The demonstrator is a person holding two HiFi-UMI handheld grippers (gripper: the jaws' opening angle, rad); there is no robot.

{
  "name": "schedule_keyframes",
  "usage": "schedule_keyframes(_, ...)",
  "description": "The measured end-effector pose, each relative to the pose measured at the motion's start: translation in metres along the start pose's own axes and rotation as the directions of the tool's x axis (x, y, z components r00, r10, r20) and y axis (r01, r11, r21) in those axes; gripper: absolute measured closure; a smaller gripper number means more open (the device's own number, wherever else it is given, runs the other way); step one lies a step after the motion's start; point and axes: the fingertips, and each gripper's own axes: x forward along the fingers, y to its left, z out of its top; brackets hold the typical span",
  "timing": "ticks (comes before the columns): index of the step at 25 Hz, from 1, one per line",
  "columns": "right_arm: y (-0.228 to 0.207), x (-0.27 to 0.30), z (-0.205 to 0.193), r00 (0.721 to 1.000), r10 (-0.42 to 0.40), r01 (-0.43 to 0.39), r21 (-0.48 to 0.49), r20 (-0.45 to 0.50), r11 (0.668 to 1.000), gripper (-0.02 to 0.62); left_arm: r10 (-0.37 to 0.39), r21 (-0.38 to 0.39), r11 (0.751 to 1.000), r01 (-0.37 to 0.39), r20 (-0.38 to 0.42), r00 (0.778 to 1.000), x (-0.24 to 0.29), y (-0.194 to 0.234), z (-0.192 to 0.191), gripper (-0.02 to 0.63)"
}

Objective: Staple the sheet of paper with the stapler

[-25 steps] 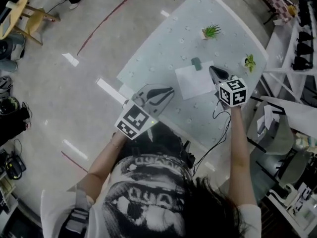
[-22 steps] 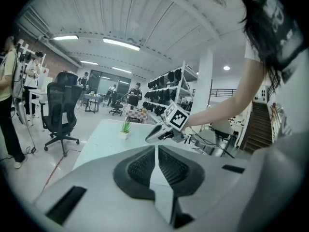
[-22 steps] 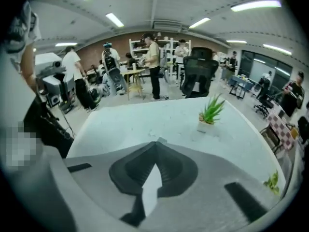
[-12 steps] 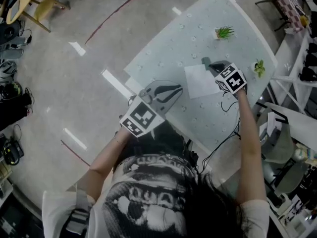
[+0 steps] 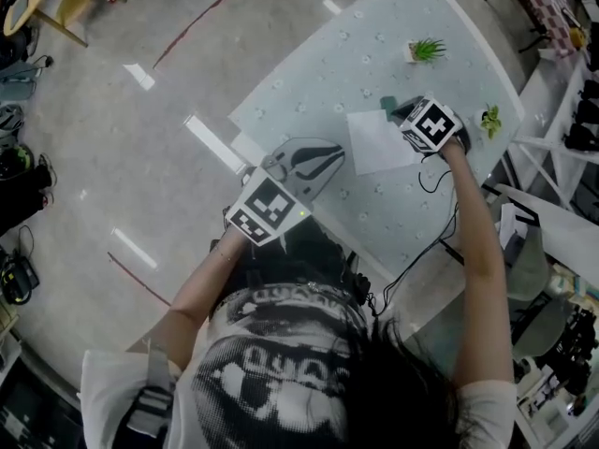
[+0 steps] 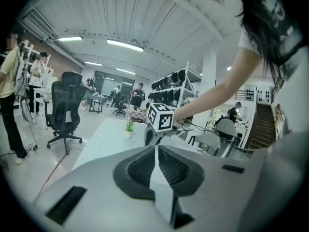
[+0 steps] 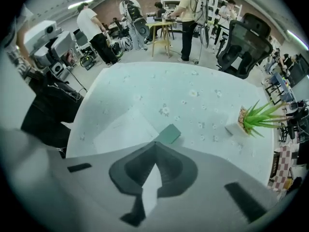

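Observation:
A white sheet of paper [image 5: 376,142] [image 7: 120,127] lies flat on the pale flowered table [image 5: 318,73]. A small grey-green stapler [image 5: 387,105] [image 7: 169,134] rests at the sheet's far corner. My right gripper [image 5: 405,113] [image 7: 155,143] points straight down, jaws shut and empty, with its tips right at the stapler's near end; whether they touch it I cannot tell. My left gripper [image 5: 328,157] [image 6: 157,147] hovers shut and empty over the table's near edge, left of the sheet. It looks toward the right gripper's marker cube [image 6: 161,116].
Two small potted plants [image 5: 426,50] [image 5: 489,120] stand near the table's far and right edges; one plant [image 7: 256,117] is just right of the stapler. A black cable [image 5: 426,190] runs off the near side. Office chairs, shelves and people surround the table.
My right gripper has gone down and forward from beside the sheet to the stapler at its far corner, turning its wrist. The left gripper has stayed about where it was.

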Motion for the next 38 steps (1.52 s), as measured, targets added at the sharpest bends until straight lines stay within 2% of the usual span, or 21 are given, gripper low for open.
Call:
schedule_keyframes(5, 0.004, 0.003, 0.005, 0.998, 0.053, -0.054, -0.018, -0.033, 0.998, 0.591, -0.013, -0.01, 1.0, 0.013, 0.016, 1.0, 0.011, -0.001, 0.001, 0.586)
schedule_keyframes(10, 0.001, -0.001, 0.001, 0.994, 0.018, -0.026, -0.069, -0.109, 0.997, 0.591, -0.029, -0.018, 0.999, 0.029, 0.016, 0.999, 0.02, 0.002, -0.004, 0.586)
schedule_keyframes(16, 0.002, 0.001, 0.004, 0.999, 0.039, -0.038, 0.038, -0.024, 0.999, 0.591, -0.005, -0.053, 0.999, 0.007, 0.035, 0.999, 0.031, 0.018, -0.005, 0.586)
schedule_keyframes(21, 0.0, 0.003, 0.003, 0.994, 0.061, -0.059, 0.023, -0.086, 0.998, 0.591, -0.011, -0.049, 0.999, 0.013, 0.051, 0.999, 0.04, 0.024, 0.004, 0.586)
schedule_keyframes(25, 0.001, 0.009, 0.003, 0.992, 0.034, -0.034, 0.003, -0.125, 0.999, 0.589, -0.001, -0.041, 0.999, 0.003, 0.056, 0.998, 0.039, 0.027, 0.008, 0.586)
schedule_keyframes(30, -0.001, 0.008, -0.002, 0.995, 0.058, -0.053, 0.055, -0.087, 0.997, 0.589, 0.007, -0.027, 1.0, -0.006, 0.037, 0.999, 0.034, 0.031, 0.005, 0.586)
schedule_keyframes(34, 0.0, 0.009, -0.002, 0.995, 0.068, -0.064, 0.049, -0.067, 0.997, 0.589, 0.018, -0.03, 0.999, -0.017, 0.019, 1.0, 0.026, 0.032, 0.004, 0.586)
schedule_keyframes(38, 0.0, 0.006, -0.004, 0.998, 0.062, -0.062, 0.108, -0.001, 0.992, 0.589, -0.021, 0.01, 1.0, 0.021, 0.005, 1.0, 0.02, 0.023, 0.014, 0.586)
